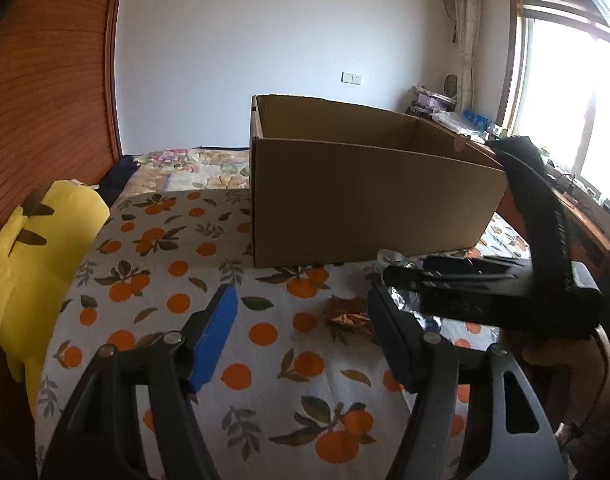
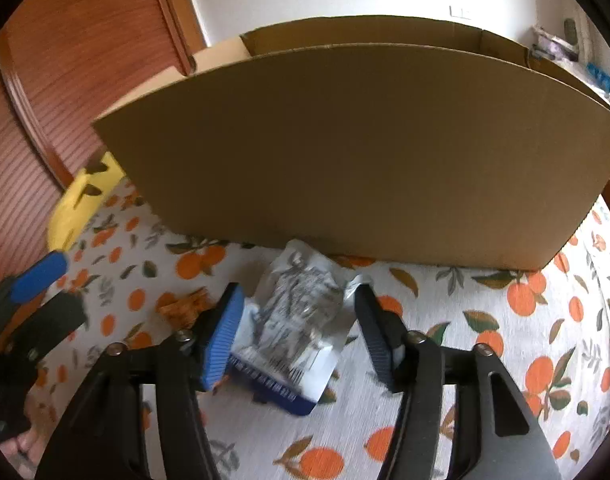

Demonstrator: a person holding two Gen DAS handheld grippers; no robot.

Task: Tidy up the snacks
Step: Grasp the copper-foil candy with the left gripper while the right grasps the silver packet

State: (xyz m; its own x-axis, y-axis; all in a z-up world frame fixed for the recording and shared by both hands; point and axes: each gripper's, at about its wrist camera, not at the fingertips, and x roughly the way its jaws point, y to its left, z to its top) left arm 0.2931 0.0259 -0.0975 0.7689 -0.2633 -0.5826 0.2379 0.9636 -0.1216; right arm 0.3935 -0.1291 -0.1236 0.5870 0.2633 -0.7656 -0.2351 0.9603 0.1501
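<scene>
Right gripper (image 2: 297,332) open around silver packet (image 2: 293,320), near box (image 2: 345,152); left gripper (image 1: 301,336) open; brown wrapper (image 1: 347,314) between.

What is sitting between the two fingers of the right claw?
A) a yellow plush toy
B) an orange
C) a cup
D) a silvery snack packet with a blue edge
D: in the right wrist view the open right claw has the silvery snack packet lying between its fingers on the orange-print cloth, just in front of the cardboard box.
</scene>
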